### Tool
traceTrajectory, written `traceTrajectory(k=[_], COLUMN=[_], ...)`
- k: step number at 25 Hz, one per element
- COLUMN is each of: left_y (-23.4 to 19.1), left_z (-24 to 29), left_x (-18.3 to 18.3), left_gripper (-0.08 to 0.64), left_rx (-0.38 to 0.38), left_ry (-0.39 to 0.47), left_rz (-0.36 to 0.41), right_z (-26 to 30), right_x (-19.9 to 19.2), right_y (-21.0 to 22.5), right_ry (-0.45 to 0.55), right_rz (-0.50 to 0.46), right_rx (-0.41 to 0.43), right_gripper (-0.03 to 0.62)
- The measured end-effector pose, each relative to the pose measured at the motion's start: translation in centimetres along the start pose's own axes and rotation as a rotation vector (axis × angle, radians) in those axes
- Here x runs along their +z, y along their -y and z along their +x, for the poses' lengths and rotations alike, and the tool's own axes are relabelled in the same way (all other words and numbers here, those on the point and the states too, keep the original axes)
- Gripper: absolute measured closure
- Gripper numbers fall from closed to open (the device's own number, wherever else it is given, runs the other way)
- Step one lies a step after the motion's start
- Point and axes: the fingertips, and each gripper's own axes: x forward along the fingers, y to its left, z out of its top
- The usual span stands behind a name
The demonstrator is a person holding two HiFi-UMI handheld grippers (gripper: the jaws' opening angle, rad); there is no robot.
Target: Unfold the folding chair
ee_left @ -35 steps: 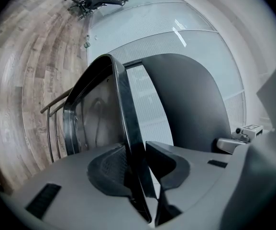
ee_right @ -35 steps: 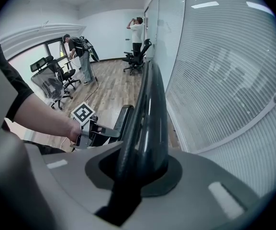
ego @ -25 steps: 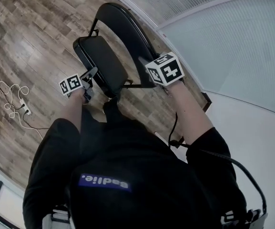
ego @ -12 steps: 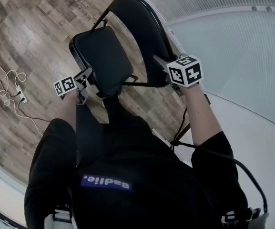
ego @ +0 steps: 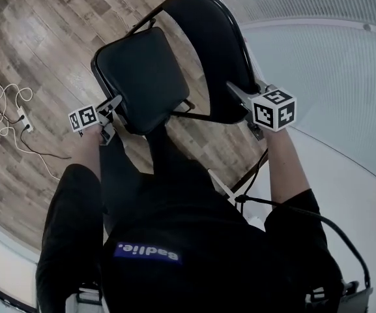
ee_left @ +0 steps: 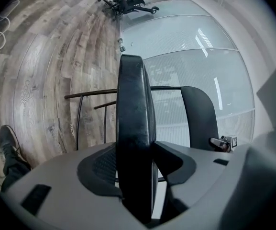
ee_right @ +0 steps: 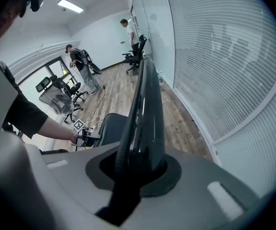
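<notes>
Black and thin-framed, the metal folding chair (ego: 194,113) stands on the brown wood-plank floor (ego: 31,38), just beside a frosted glass wall (ego: 331,64) and directly in front of the person. Its square padded seat (ego: 142,77) shows the upper face in the head view, and its curved backrest (ego: 207,44) rises at the side near the glass.

The left tool (ego: 114,115) is at the near edge of the seat, on the side away from the wall. In the left gripper view the seat edge stands between the two jaws, and the jaws are opening. A small gap shows beside the padding, so the pads do not press on it.

The right tool (ego: 238,96) is at the near side edge of the backrest. In the right gripper view its jaws are narrow and closed on this edge, which runs up between them.

A white cable with a small power strip (ego: 15,113) lies on the floor, well apart from the chair. In the right gripper view two people (ee_right: 80,63) stand far behind, near some black office chairs (ee_right: 63,92).
</notes>
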Motion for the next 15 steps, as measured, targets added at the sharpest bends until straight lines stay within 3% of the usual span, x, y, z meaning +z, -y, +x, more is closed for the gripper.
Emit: traceTrajectory(k=[11, 15], left_y=[-9.2, -14.0], left_z=[-1.3, -2.1], left_x=[-0.8, 0.0], left_gripper=[0.333, 0.328], left_rx=[0.012, 0.118], left_ry=[-0.021, -0.013], left_rz=[-0.002, 0.025], right_z=[3.4, 6.5], right_x=[-3.4, -4.2], right_y=[6.0, 8.3], right_ry=[0.034, 0.025], right_rz=[0.071, 0.127], right_rx=[0.156, 0.231], right_gripper=[0.535, 0.535])
